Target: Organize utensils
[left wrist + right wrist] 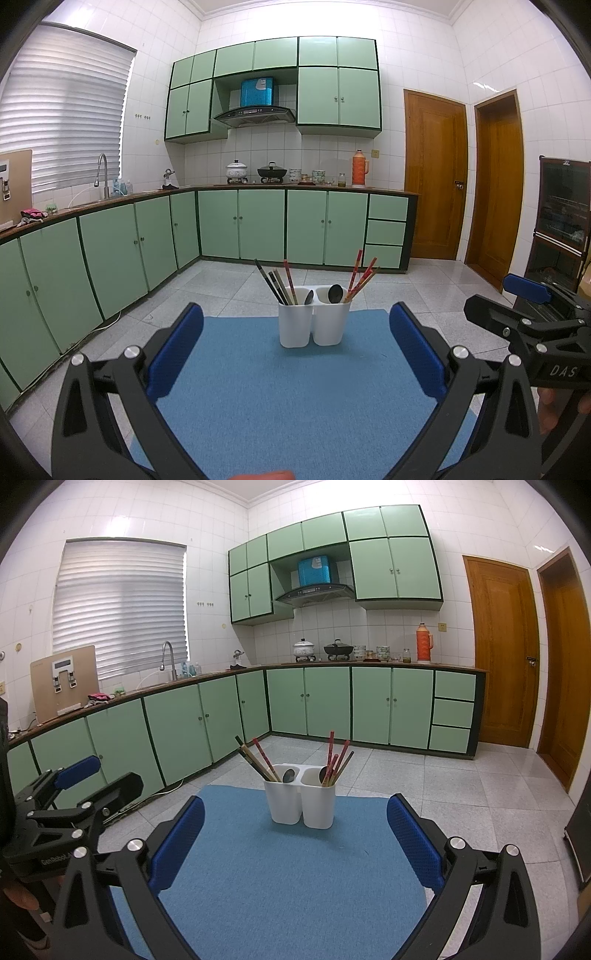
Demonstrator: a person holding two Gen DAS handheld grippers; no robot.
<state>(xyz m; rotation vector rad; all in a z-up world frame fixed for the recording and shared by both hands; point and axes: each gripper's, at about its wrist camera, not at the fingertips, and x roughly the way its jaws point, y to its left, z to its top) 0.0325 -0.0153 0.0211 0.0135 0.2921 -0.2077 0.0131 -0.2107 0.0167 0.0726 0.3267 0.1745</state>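
Note:
A white two-compartment utensil holder (314,325) (303,805) stands at the far middle of a blue mat (295,387) (291,871). Its left cup holds dark and red chopsticks (277,282) (258,758) and a spoon (308,296). Its right cup holds red chopsticks (360,275) (336,760) and a dark spoon (335,293). My left gripper (295,347) is open and empty, short of the holder. My right gripper (295,834) is open and empty, also short of it. Each gripper shows at the edge of the other's view, the right (517,306) and the left (85,782).
The mat lies on a small table over a grey tiled floor (207,288). Green kitchen cabinets (258,229) run along the left and back walls. Wooden doors (436,177) stand at the right. A dark cabinet (561,221) stands at the far right.

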